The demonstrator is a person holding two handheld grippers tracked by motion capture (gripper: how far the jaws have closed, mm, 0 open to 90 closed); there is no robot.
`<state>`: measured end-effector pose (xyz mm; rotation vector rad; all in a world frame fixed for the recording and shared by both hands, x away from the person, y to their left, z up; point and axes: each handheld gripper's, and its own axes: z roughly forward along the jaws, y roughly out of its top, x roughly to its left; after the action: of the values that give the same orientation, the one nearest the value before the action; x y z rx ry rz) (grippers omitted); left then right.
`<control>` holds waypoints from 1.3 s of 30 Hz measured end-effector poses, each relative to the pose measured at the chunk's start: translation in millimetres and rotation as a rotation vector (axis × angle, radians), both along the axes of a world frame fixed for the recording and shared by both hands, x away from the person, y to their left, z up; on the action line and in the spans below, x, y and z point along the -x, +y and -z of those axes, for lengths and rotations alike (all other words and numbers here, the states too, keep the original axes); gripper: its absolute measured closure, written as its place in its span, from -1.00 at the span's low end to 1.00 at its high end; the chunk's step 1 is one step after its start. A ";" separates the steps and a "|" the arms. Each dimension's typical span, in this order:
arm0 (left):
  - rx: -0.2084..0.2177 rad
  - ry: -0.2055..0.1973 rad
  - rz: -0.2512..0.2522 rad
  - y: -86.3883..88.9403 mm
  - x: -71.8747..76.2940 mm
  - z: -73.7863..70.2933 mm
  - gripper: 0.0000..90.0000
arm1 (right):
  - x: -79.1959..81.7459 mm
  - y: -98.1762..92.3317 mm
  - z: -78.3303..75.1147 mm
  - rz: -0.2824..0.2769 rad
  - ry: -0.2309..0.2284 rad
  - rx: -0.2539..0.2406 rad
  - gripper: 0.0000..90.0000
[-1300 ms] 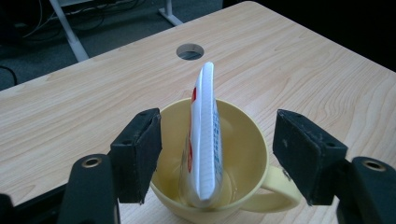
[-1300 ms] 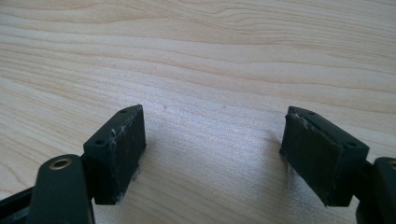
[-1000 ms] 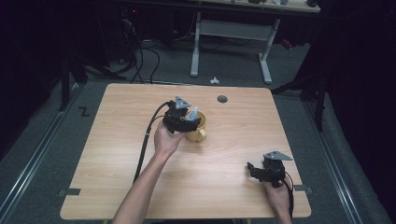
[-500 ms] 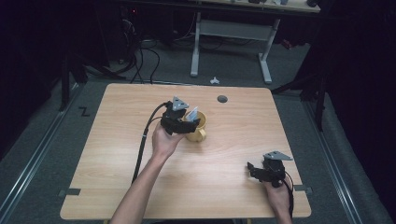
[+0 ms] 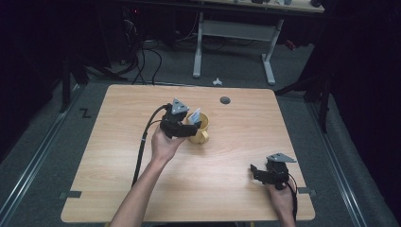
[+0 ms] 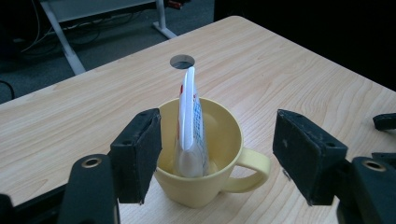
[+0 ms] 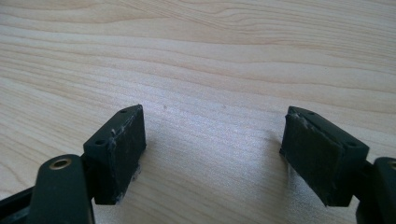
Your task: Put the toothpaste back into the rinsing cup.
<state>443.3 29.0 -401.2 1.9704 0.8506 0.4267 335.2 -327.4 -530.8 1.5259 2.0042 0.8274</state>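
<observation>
A white sachet [image 6: 189,126] stands upright in the yellow mug [image 6: 208,161]. The left gripper [image 6: 217,156] hovers just behind it, jaws wide apart, holding nothing. The right gripper [image 7: 212,156] gapes empty over the wooden table [image 7: 210,56].

Print on the white sachet [image 6: 189,121] standing in the yellow mug [image 6: 205,158]: too blurred to read. Sachet's foot hidden inside the mug. Small white object [image 5: 217,81] on floor beyond surface [image 5: 118,189]: unidentifiable.

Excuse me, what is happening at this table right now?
A person holds a gripper in each hand. The left gripper is open just in front of a yellow mug with a white packet standing inside, touching neither. The right gripper, also open, rests low over bare table near the right corner.
</observation>
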 end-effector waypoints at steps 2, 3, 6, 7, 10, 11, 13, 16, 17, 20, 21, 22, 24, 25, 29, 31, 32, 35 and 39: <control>-0.005 0.001 0.000 0.7 0.7 -0.1 -0.26 | 0.1 0.1 0.0 0.001 0.001 -0.001 -0.51; -0.003 0.003 0.001 1.2 1.1 -0.2 -0.26 | 0.1 0.1 0.0 0.002 0.001 -0.001 -0.51; 0.033 0.022 0.008 3.5 1.7 -1.1 -0.25 | 0.1 0.1 0.0 0.002 0.001 -0.001 -0.52; 0.039 0.025 0.006 3.8 2.1 -1.8 -0.25 | 0.0 0.0 0.0 0.000 0.000 0.000 -0.51; 0.035 0.019 0.004 4.3 4.3 -3.4 -0.24 | 0.1 0.1 0.0 0.001 0.001 -0.001 -0.51; 0.031 0.018 0.003 4.8 4.9 -3.7 -0.24 | 0.1 0.1 0.0 0.001 0.001 -0.001 -0.51; 0.029 0.018 0.001 6.9 6.6 -4.3 -0.24 | 0.1 0.1 0.0 0.001 0.001 -0.001 -0.51; 0.031 0.019 -0.004 11.3 9.7 -5.5 -0.24 | 0.1 0.1 0.0 0.001 0.001 -0.001 -0.51; 0.026 0.016 -0.004 12.6 10.7 -6.0 -0.24 | 0.1 0.1 0.0 0.001 0.001 -0.001 -0.51; 0.014 0.009 -0.002 14.0 13.5 -7.1 -0.24 | 0.1 0.1 0.0 0.002 0.001 -0.001 -0.51; 0.009 0.007 0.000 14.7 14.5 -7.8 -0.24 | 0.0 0.0 0.0 0.000 0.000 0.000 -0.51; 0.013 0.004 0.000 15.2 15.8 -8.5 -0.24 | 0.0 0.0 0.0 0.000 0.000 0.000 -0.51; 0.021 0.000 0.002 16.3 18.2 -9.8 -0.24 | 0.1 0.1 0.0 0.001 0.001 -0.001 -0.51; 0.022 -0.002 0.004 16.6 19.1 -10.3 -0.24 | 0.1 0.1 0.0 0.002 0.001 -0.001 -0.51; 0.027 -0.006 0.009 17.4 22.4 -11.2 -0.24 | 0.0 0.0 0.0 0.000 0.000 0.000 -0.51; 0.029 -0.007 0.011 18.4 23.7 -11.3 -0.23 | 0.0 0.0 0.0 0.000 0.000 0.000 -0.51; 0.034 -0.007 0.008 19.0 24.5 -11.1 -0.23 | 0.1 0.1 0.0 0.001 0.001 -0.001 -0.52; 0.038 -0.006 0.005 21.4 26.2 -10.7 -0.23 | 0.1 0.1 0.0 0.002 0.001 -0.001 -0.51; 0.040 -0.007 0.005 25.2 28.2 -11.4 -0.22 | 0.1 0.1 0.0 0.002 0.001 -0.001 -0.51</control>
<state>415.2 54.2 -389.9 1.9323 0.8438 0.4109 335.1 -327.3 -530.8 1.5286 2.0032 0.8278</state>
